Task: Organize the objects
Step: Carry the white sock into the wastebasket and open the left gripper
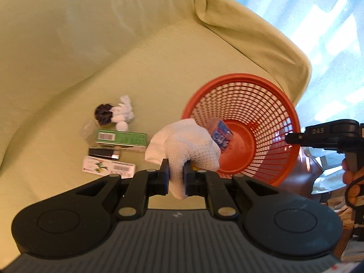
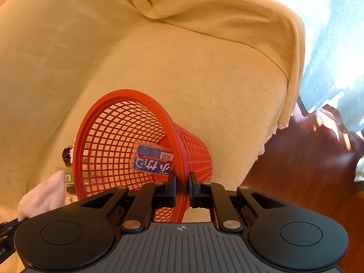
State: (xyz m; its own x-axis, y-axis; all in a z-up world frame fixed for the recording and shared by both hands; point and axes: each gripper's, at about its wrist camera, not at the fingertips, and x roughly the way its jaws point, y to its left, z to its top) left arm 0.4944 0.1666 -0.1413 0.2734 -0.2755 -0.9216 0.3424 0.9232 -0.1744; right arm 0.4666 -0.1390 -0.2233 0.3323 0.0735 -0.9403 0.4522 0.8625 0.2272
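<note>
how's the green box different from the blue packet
The green box lies flat on the sofa cover, outside the basket; the blue packet sits tilted inside it. The green box is long and slim, the blue packet shorter and broader. Both carry a barcode.

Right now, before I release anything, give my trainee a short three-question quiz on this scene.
1. True or false: the left gripper is shut on the white knitted cloth.
2. What does the right gripper clamp? A) the rim of the tilted red plastic mesh basket B) the green cardboard box C) nothing
3. What already lies inside the basket?

Key
1. True.
2. A.
3. A blue and white packet.
</note>
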